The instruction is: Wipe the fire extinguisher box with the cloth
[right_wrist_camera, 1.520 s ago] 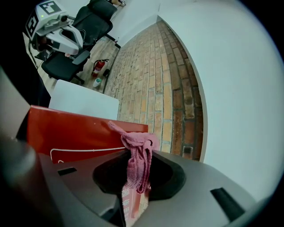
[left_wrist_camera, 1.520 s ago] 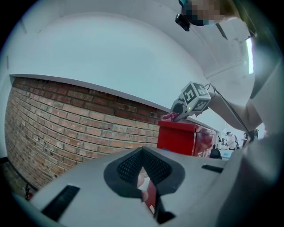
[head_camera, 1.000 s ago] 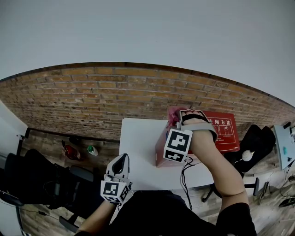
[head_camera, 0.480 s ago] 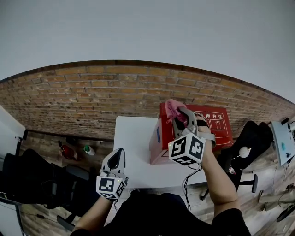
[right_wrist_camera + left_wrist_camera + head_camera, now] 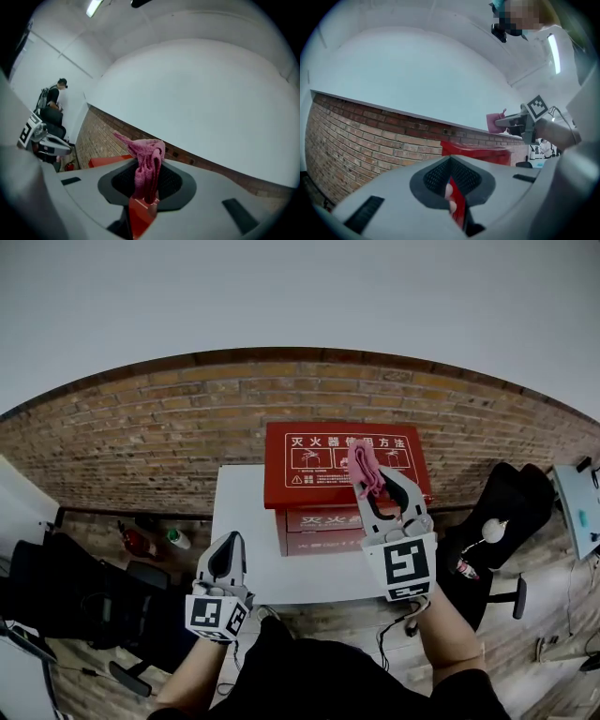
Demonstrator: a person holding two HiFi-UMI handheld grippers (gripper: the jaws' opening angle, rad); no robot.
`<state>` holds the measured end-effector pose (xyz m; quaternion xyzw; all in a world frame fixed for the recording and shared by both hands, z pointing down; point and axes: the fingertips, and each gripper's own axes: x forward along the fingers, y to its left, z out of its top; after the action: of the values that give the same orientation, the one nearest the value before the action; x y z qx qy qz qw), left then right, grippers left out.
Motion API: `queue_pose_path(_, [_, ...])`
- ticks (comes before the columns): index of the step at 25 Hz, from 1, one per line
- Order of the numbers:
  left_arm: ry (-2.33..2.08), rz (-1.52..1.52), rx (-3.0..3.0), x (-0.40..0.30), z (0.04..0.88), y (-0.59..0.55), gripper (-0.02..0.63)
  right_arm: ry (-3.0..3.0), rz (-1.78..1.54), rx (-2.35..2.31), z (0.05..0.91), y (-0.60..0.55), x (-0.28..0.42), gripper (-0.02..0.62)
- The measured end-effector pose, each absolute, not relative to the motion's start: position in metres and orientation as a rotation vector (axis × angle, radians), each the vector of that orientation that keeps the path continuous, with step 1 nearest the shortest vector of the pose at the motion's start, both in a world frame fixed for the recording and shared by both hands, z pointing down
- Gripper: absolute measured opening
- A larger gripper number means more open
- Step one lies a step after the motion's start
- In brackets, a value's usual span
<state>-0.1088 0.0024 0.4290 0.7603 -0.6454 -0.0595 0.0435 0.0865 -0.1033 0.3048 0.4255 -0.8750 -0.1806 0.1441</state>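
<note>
over box [image 5: 314,467] top: cloth [image 5: 364,468] pinched in r gripper [image 5: 367,486]

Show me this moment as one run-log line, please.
right hand-held gripper: shut on pink cloth, above red fire extinguisher box | left hand-held gripper: shut, empty, low over white table

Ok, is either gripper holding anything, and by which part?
The right gripper is shut on the pink cloth, pinching a bunched fold so the rest sticks up past the jaws. The left gripper is shut, empty.
</note>
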Motion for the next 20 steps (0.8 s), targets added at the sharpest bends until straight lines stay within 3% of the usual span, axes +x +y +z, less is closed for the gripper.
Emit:
queue_pose_path(9, [-1.987, -0.197, 2.312, -0.013, 0.427, 0.073, 0.018, -2.726, -0.411, 1.166, 0.344, -0.012, 0.178, 0.1])
queue_pose_path(20, [-1.92, -0.122, 2.323, 0.036, 0.437, 0.146, 0.018, -2.835, 0.044, 1.106, 0.419, 0.07, 0.202, 0.1])
